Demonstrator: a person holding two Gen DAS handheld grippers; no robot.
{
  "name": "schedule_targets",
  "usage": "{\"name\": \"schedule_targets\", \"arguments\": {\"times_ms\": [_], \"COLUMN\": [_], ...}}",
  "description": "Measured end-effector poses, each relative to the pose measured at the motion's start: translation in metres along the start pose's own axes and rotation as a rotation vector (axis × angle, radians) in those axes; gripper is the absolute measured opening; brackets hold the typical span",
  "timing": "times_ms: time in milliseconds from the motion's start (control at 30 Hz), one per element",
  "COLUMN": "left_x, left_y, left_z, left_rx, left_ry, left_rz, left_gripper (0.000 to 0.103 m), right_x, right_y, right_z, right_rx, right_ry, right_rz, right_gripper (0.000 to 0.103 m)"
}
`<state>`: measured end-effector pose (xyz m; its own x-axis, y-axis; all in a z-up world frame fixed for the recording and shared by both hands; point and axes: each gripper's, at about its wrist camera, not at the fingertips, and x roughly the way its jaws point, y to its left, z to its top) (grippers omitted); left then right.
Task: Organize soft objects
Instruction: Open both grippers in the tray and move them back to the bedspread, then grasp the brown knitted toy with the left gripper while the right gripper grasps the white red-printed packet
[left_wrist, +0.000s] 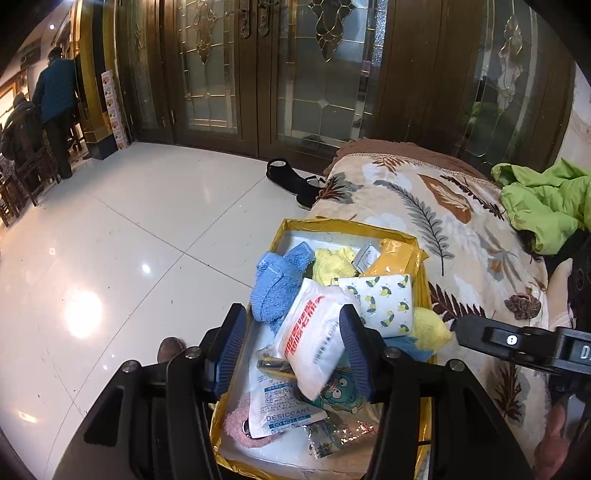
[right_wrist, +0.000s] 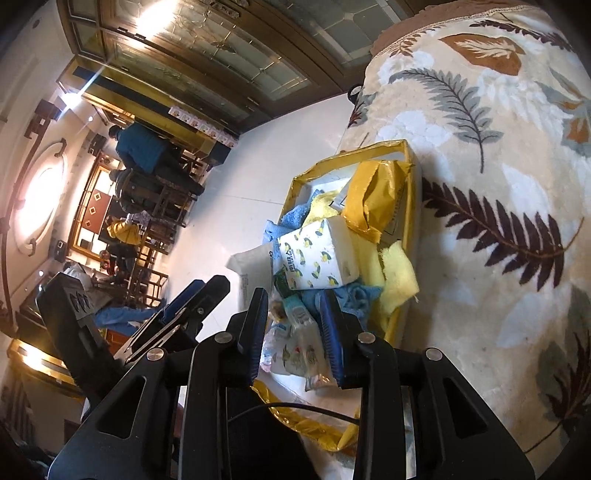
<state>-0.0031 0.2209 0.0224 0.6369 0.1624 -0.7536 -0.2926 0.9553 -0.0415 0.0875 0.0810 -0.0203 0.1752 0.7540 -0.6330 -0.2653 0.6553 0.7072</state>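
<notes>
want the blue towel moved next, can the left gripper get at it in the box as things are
Probably yes. The blue towel lies on top near the yellow box's left wall, just ahead of the open left gripper; only the white packet between its fingers crowds it.

Two fisheye views, each looking forward and down along its own tongs, close above a yellow-rimmed box (left_wrist: 334, 222) of soft items on a leaf-patterned blanket (left_wrist: 424, 206). The right view is rolled sideways. Both share the box (right_wrist: 369, 149), blanket (right_wrist: 480, 147) and white floor (left_wrist: 147, 221).

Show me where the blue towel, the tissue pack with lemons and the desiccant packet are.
blue towel (left_wrist: 275, 284), left wrist view, middle of its fluffy fold
tissue pack (left_wrist: 388, 302), left wrist view, printed top face
desiccant packet (left_wrist: 284, 410), left wrist view, printed label
</notes>
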Motion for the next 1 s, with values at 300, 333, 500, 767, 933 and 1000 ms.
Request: {"name": "schedule_targets", "arguments": {"times_ms": [300,333,500,767,933,1000], "left_x": [0.003,0.003,-0.002,-0.003,0.014,0.023], "left_y": [-0.028,-0.032,-0.037,-0.08,-0.155,-0.187], "left_z": [-0.004,-0.006,-0.007,-0.002,-0.005,-0.008], "left_rx": [0.053,0.065,0.082,0.163,0.321,0.396], "left_ry": [0.012,0.008,-0.009,-0.006,0.038,0.059], "left_rz": [-0.028,-0.038,-0.064,-0.155,-0.303,-0.352], "left_gripper": [0.055,0.057,0.063,0.065,0.068,0.068], "right_x": [-0.04,-0.045,-0.075,-0.136,-0.18,-0.191], "right_y": [-0.032,-0.039,-0.075,-0.115,-0.155,-0.171], "right_z": [-0.01,-0.011,-0.015,-0.021,-0.022,-0.019], "right_rx": [0.03,0.046,0.137,0.142,0.165,0.177], "right_ry": [-0.057,-0.065,-0.121,-0.215,-0.259,-0.256], "right_rz": [-0.056,-0.06,-0.079,-0.272,-0.501,-0.554], "right_gripper": [0.029,0.029,0.046,0.047,0.047,0.047]}}
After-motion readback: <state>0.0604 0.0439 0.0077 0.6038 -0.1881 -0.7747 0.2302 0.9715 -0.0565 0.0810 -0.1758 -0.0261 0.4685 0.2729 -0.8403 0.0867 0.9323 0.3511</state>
